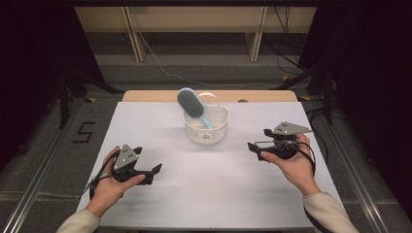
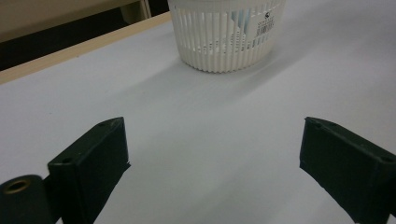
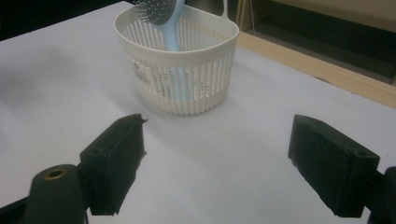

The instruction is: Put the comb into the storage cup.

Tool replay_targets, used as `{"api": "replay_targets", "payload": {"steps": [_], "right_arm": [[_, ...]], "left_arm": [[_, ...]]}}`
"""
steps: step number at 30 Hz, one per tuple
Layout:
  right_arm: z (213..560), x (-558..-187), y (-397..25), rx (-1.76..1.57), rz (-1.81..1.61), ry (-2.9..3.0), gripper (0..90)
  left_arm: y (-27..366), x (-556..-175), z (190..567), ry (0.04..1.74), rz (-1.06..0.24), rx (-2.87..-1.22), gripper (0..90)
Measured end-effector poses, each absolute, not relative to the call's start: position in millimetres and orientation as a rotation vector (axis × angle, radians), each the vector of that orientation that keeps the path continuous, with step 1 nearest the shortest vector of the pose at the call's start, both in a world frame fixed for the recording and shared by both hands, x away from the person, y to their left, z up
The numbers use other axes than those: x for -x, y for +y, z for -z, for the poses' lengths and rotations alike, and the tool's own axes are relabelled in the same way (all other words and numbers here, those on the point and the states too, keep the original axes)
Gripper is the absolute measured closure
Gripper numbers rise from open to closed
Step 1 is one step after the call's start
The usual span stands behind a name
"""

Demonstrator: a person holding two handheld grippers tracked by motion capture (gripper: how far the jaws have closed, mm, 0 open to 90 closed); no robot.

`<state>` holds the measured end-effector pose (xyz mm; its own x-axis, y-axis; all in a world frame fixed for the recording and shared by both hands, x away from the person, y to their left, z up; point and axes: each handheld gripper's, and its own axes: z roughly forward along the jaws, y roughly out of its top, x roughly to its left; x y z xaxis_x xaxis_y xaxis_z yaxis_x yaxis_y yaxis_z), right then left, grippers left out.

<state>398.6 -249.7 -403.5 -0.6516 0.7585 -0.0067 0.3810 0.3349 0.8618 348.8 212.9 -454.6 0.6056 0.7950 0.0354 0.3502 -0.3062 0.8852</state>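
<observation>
A white slatted basket (image 1: 206, 130) stands on the table's far middle. A light blue hairbrush (image 1: 192, 105) rests handle-down inside it, its grey bristled head leaning out over the back-left rim. My left gripper (image 1: 154, 171) hovers at the front left, held in a hand, jaws open and bare. My right gripper (image 1: 258, 141) sits at the right, also open with nothing between its jaws. The basket (image 2: 226, 35) lies ahead in the left gripper view. In the right gripper view the basket (image 3: 180, 65) and the brush (image 3: 163, 14) lie ahead, beyond the open jaws.
A white sheet (image 1: 209, 184) covers the table, with a wooden strip (image 1: 145, 95) showing along the far edge. Cables (image 1: 175, 75) run over the floor behind. Dark stands flank the table on both sides.
</observation>
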Motion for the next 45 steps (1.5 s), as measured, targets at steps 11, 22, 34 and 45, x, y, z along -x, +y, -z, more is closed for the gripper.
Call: {"api": "replay_targets", "payload": {"steps": [11, 22, 34, 45], "right_arm": [[407, -379, -266, -0.985, -1.255, 2.201, 19.1], [414, -364, -277, -0.983, -1.236, 2.212, 19.3], [421, -349, -288, -0.974, -1.264, 2.188, 20.4], [426, -340, -294, -0.960, -1.269, 2.179, 20.6]], "left_arm": [[213, -349, 455, 0.916, -0.599, -1.899, 7.2], [214, -348, 454, 0.918, -0.600, -1.896, 7.1], [214, -348, 454, 0.911, -0.600, -1.895, 7.0], [214, -348, 454, 0.911, -0.596, -1.893, 7.0]]}}
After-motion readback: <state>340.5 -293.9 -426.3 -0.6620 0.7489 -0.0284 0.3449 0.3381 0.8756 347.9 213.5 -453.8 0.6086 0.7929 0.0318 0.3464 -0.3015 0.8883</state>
